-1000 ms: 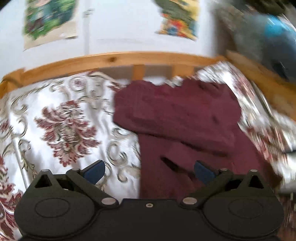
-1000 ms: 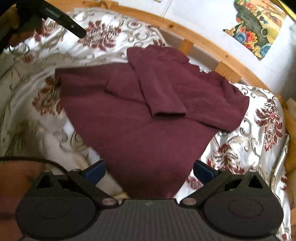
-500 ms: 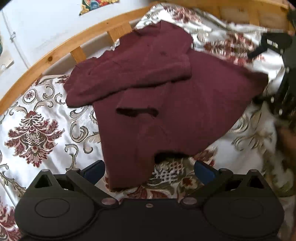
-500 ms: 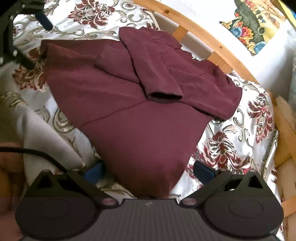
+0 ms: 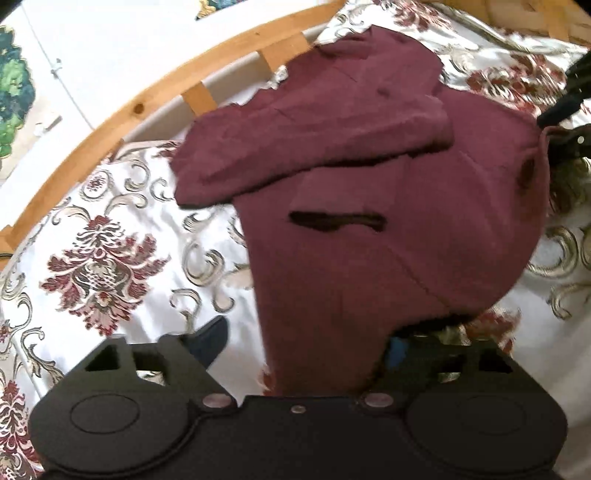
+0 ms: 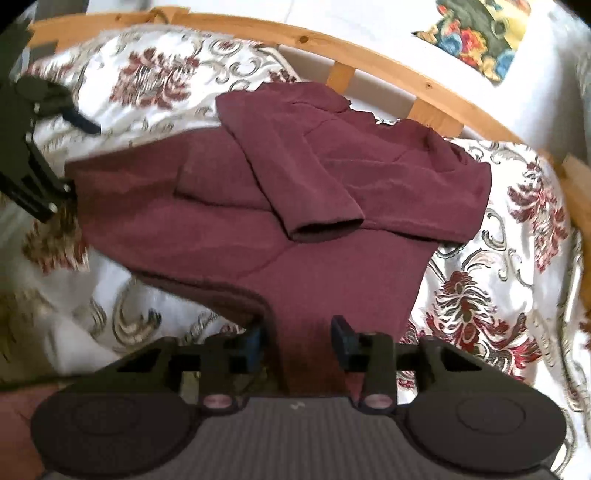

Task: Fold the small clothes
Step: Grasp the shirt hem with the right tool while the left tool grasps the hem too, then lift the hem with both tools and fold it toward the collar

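Observation:
A maroon long-sleeved sweater (image 5: 369, 192) lies on the patterned bedspread with both sleeves folded across its chest; it also shows in the right wrist view (image 6: 295, 206). My left gripper (image 5: 306, 343) is open with the sweater's bottom corner lying between its fingers. My right gripper (image 6: 297, 339) is shut on the other bottom corner of the sweater, which is pinched between the pads. Each gripper shows at the edge of the other's view.
The white bedspread (image 5: 103, 258) with red floral pattern covers the bed. A curved wooden bed rail (image 6: 388, 62) runs behind the sweater, against a white wall with colourful pictures (image 6: 476, 33).
Both grippers moved down to the sweater's hem. The right gripper closed on its hem corner. The left gripper slid its open fingers around the other corner.

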